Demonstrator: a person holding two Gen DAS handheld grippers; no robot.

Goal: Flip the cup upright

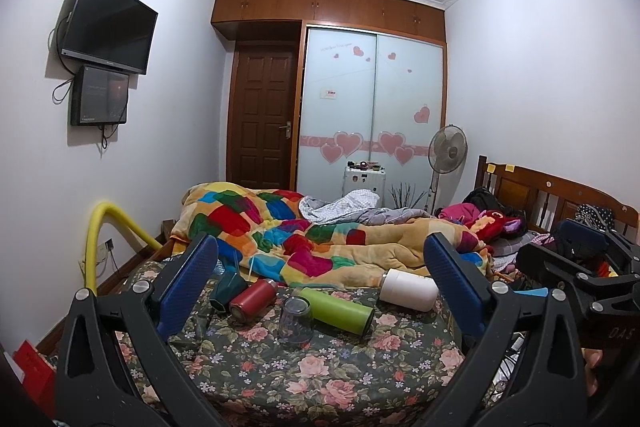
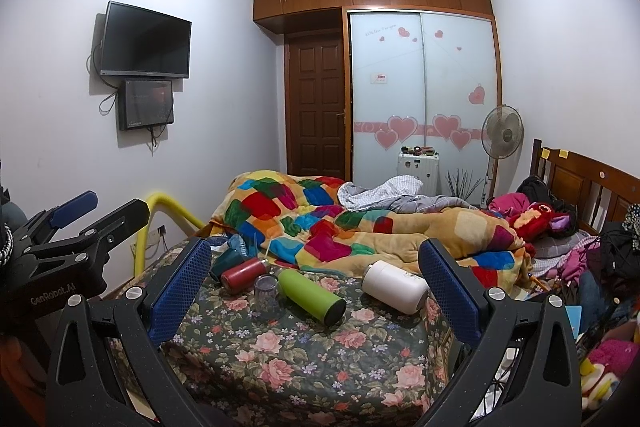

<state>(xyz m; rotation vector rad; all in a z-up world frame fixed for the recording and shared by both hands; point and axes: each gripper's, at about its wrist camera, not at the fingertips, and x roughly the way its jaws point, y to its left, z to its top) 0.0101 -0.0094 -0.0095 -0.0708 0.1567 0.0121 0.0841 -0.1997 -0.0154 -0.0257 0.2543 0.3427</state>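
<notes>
- Clear, glossy glass cup point(image 1: 296, 321), between the spread pads
- Matt green bottle point(image 1: 338, 310) just right of it; matt white one point(image 1: 408, 289) further right
- Dimpled blue pads point(image 1: 188, 287) on matt black plastic
- Floral cloth bedspread point(image 1: 312, 379) below

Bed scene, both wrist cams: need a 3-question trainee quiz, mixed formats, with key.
1. True or false: the clear glass cup stands mouth-down on the floral bedsheet.
2. Which bottle lies right beside the cup? A) white bottle B) green bottle C) red bottle
3. Fill in: both the left gripper and the right gripper are ___ and hold nothing.

Key: 1 true; 2 B; 3 open
</notes>
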